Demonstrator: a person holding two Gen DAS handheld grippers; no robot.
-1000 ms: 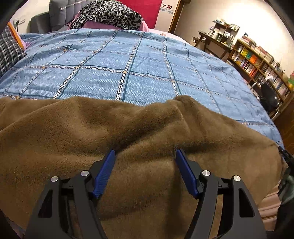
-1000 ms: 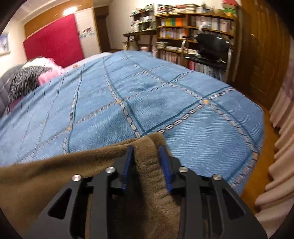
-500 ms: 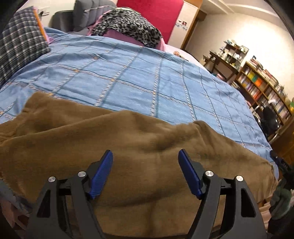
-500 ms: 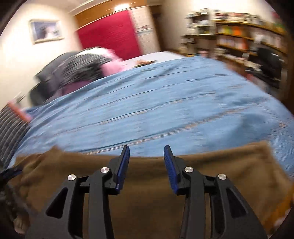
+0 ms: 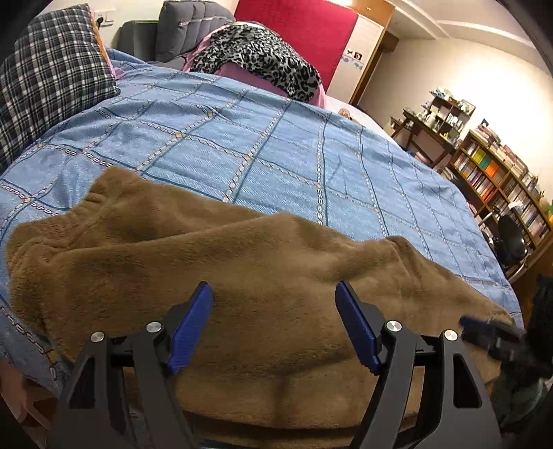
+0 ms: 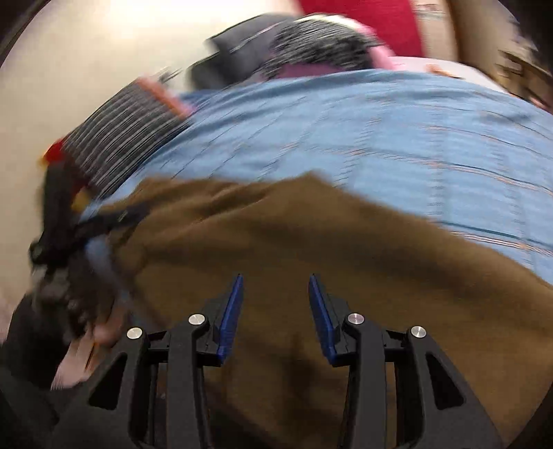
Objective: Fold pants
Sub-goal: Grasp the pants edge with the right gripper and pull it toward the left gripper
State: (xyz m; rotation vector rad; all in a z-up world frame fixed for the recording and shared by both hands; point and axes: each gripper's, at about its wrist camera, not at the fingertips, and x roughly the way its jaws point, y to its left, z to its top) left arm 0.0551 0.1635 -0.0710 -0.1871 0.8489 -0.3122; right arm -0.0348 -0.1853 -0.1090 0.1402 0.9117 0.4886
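Pants (image 5: pixel 262 276): brown plush fleece, rumpled across blue quilted bedspread (image 5: pixel 276 155)

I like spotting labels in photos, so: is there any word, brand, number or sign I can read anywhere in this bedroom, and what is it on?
None can be read.
Small sign on the pale panel beside the red headboard: a red and dark mark, too small to read.
Book spines on the bookshelf: too small to read.
Brown pants, blue bedspread, both grippers: no text visible.
Right wrist view: too blurred to read anything.
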